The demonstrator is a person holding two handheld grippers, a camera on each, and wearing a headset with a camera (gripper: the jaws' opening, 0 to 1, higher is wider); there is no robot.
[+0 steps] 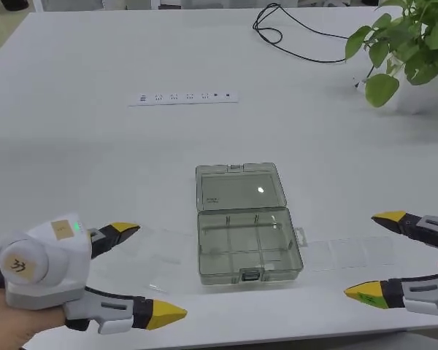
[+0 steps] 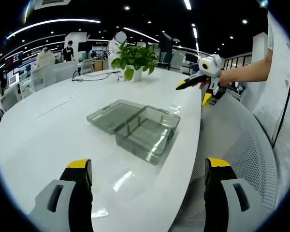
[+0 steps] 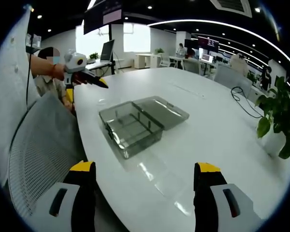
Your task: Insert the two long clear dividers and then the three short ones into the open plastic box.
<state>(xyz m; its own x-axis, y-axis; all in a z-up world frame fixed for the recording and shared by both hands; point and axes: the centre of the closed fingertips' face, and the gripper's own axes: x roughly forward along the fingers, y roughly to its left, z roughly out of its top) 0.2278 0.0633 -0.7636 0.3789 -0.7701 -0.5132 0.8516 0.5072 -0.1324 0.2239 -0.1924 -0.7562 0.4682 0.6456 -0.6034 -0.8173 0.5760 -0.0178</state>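
box (image 1: 241,188) between left fingers (image 1: 164,313), right fingers (image 1: 365,293); both spread

Right gripper (image 1: 362,255) body cut by right edge — clear dividers (image 1: 337,254) faint, count unreadable.

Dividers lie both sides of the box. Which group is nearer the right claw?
The clear dividers right of the open plastic box, between it and the right claw; the others lie by the left claw.

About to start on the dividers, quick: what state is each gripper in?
Left gripper: open, holding nothing.
Right gripper: open, holding nothing.
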